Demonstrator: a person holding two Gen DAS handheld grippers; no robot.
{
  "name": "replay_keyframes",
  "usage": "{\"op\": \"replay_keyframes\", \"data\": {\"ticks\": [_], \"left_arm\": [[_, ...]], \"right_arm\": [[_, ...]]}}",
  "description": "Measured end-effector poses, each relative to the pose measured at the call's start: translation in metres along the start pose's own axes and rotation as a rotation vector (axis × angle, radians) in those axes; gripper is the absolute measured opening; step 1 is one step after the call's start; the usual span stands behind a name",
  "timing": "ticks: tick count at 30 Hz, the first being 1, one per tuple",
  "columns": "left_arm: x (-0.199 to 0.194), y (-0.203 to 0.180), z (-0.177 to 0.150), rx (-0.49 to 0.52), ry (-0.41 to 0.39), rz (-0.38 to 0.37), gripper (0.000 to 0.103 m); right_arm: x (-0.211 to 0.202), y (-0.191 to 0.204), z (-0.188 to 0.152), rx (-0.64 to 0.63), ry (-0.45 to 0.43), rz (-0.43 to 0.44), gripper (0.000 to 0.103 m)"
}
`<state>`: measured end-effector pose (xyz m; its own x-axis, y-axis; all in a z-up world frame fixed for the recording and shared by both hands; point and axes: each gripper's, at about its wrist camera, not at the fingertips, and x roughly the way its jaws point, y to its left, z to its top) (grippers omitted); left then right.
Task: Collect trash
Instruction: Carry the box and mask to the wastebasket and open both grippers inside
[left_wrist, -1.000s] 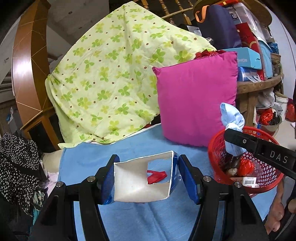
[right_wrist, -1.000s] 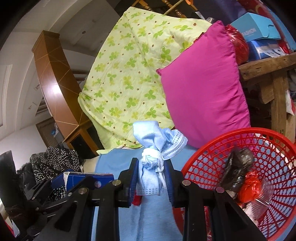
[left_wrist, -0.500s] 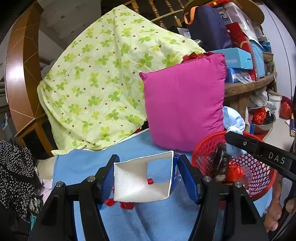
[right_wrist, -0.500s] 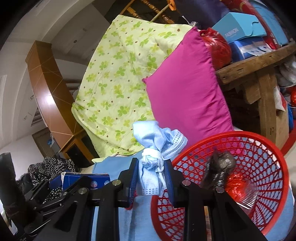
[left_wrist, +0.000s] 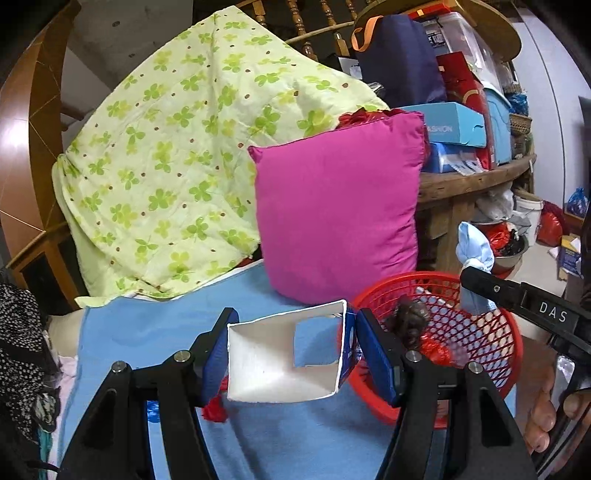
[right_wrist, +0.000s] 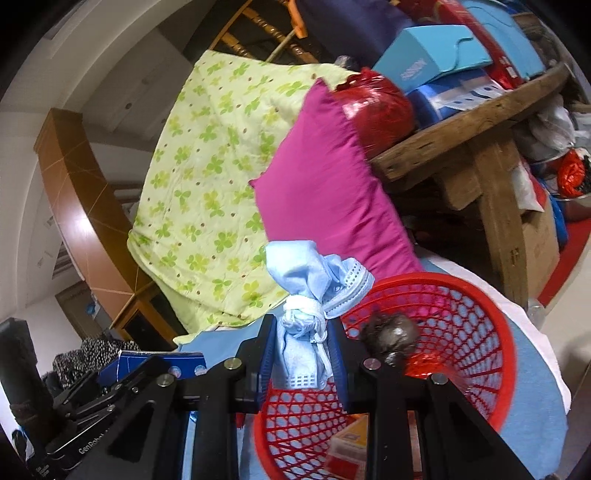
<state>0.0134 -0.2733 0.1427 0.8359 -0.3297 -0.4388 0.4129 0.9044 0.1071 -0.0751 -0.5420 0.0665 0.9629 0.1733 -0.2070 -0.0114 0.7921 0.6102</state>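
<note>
- Cluttered storeroom all round: a green clover-print quilt (left_wrist: 192, 155) draped at the back, a magenta cushion (left_wrist: 340, 206) propped against it, a heavy wooden table (right_wrist: 480, 122) stacked with boxes to the side.
- Blue cloth (left_wrist: 155, 332) covers the working surface, and the red mesh basket (right_wrist: 484, 332) sits on it just in front of the cushion, already holding a dark wad and some red scraps.
- Right gripper (right_wrist: 303, 354) is clamped tight on a knotted blue face mask (right_wrist: 306, 291), the bundle standing upright between the jaws with its long axis running up and down.
- Here's the key relation: in the right wrist view that mask hangs over the near rim of the basket, the basket mouth lying below and ahead to the right. My call: a short carry inward, then let go.
- Left gripper (left_wrist: 293, 354) pinches an opened white carton (left_wrist: 284, 354) across its width, the open mouth facing the camera.
- That carton sits just left of the basket rim, low over the blue cloth, so the left hand has further to go sideways than the right.
- A scrap of red wrapper (left_wrist: 214, 410) lies on the cloth under the left jaw, not yet collected.
</note>
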Motion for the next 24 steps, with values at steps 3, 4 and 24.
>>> {"op": "replay_keyframes", "data": {"ticks": [3, 4, 24], "left_arm": [[0.002, -0.007, 0.001, -0.002, 0.003, -0.02, 0.067], [0.002, -0.01, 0.001, -0.003, 0.004, -0.03, 0.067], [0.045, -0.053, -0.01, -0.026, 0.096, -0.18, 0.068]], "right_arm": [[-0.005, -0.011, 0.003, 0.025, -0.007, -0.009, 0.03], [-0.006, -0.014, 0.003, 0.029, -0.007, -0.012, 0.03], [-0.012, -0.052, 0.009, 0.105, 0.031, -0.056, 0.032]]}}
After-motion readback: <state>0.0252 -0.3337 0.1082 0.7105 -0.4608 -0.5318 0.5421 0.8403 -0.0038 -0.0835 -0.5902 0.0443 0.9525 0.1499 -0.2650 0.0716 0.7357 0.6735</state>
